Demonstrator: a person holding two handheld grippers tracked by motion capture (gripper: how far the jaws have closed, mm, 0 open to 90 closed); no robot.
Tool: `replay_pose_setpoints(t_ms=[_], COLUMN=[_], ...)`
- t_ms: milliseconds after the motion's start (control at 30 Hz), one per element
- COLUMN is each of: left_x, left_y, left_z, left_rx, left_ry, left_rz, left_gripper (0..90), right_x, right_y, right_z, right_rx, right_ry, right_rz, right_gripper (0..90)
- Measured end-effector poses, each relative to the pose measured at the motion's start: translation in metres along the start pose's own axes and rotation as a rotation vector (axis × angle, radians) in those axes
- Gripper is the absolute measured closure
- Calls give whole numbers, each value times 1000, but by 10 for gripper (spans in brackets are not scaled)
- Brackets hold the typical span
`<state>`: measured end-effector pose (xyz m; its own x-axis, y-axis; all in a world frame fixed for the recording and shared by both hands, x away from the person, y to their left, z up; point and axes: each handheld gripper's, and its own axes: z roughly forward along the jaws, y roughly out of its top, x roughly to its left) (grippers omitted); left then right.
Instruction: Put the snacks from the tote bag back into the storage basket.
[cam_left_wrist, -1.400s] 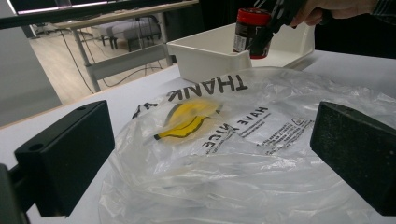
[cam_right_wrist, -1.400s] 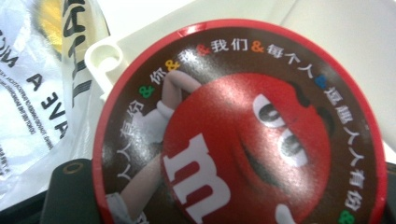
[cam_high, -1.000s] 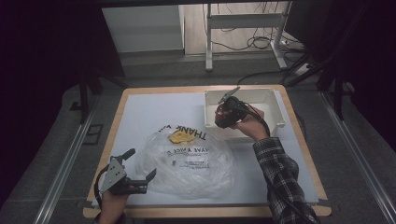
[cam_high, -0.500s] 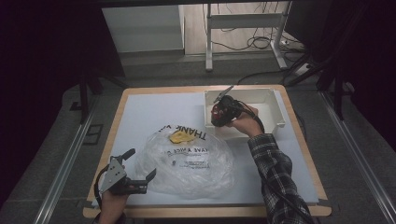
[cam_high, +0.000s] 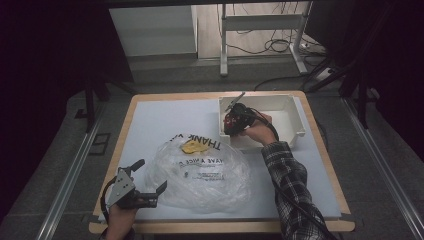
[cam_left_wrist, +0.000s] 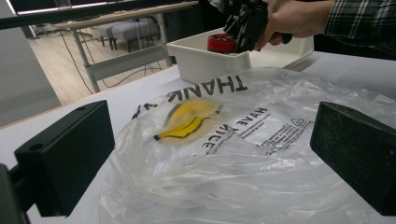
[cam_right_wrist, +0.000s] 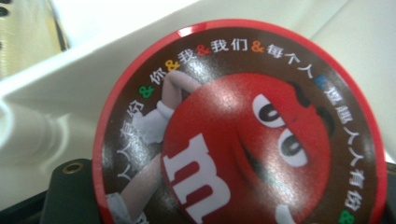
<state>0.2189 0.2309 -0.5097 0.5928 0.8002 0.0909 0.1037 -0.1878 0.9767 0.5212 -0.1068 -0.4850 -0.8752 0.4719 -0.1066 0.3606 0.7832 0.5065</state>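
A round red M&M's tin (cam_right_wrist: 243, 130) sits right in front of the right gripper's camera, and one black finger (cam_right_wrist: 70, 196) rests against its lower left edge. My right gripper (cam_high: 232, 120) is shut on that tin (cam_high: 229, 121) above the left wall of the white bin (cam_high: 290, 115). From the left gripper view the tin (cam_left_wrist: 221, 43) hangs just over the bin's rim (cam_left_wrist: 205, 60). A crumpled clear plastic bag (cam_high: 200, 170) with a yellow smiley and "THANK YOU" print lies at the table's middle front. My left gripper (cam_high: 150, 175) stands open at the bag's left edge, with the bag (cam_left_wrist: 233, 154) ahead of its jaws.
The pale table top (cam_high: 160, 125) has a wooden border. The bin stands at the back right. Metal rails run along both sides of the table, and a desk frame with cables stands on the floor behind it.
My right gripper has carried the red tin a little to the left, over the bin's left wall. The left gripper and the bag have stayed put.
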Motion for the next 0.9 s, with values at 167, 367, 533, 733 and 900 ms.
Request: replay_pose_setpoints(t_ms=[167, 367, 533, 733, 900], left_x=[0, 0, 0, 0, -1], left_y=[0, 0, 0, 0, 0], left_z=[0, 0, 0, 0, 0], left_rx=[0, 3, 2, 1, -2], left_ry=[0, 0, 0, 0, -1], left_rz=[0, 3, 3, 2, 0], left_gripper=[0, 0, 0, 0, 0], right_x=[-1, -3, -3, -4, -5], right_y=[-1, -1, 0, 1, 2], right_z=[5, 8, 12, 18, 19], right_rx=[7, 12, 16, 29, 37], right_ry=[0, 4, 9, 9, 8], right_rz=[5, 12, 25, 41, 42], right_gripper=[256, 256, 256, 255, 255])
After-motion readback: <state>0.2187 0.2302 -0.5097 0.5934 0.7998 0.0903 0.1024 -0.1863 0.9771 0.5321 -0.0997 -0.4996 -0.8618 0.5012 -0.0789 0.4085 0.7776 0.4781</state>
